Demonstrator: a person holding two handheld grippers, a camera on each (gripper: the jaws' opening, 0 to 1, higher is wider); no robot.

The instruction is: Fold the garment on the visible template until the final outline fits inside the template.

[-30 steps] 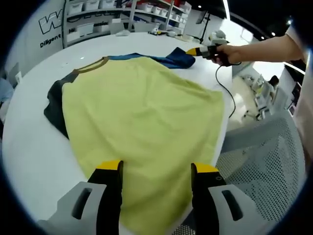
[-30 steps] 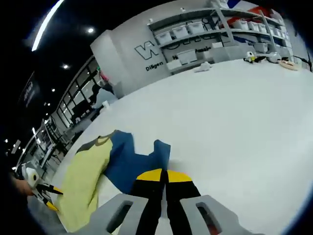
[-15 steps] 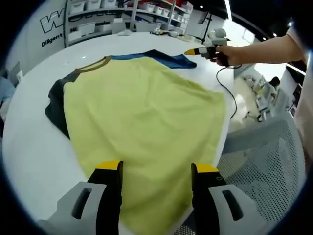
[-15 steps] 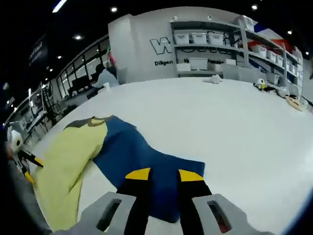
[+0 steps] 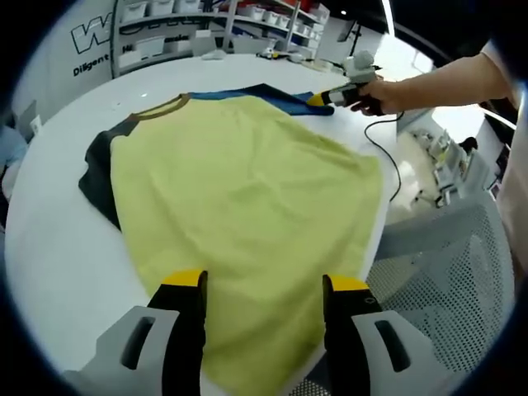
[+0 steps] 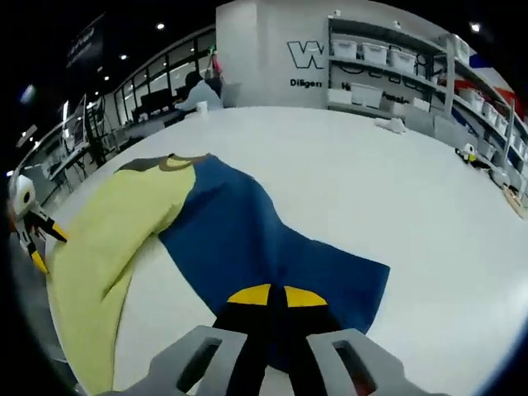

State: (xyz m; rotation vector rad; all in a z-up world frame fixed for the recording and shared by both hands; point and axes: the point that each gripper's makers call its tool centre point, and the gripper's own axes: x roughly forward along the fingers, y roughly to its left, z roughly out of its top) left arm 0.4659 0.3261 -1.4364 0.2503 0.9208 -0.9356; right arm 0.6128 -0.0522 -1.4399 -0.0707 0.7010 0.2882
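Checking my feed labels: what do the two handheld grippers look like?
Both match: the left gripper and right gripper have black jaws with yellow tips on light grey bodies. Seen from the left gripper view, the right one has a grey-white head and a black cable trailing off it; the arm holding it shows no sleeve.

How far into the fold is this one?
Early. Done: the yellow shirt lies spread flat on the white table, with no fold visible. In hand: the right gripper looks shut on the blue sleeve; the left gripper hovers open over the hem. Left: every fold.
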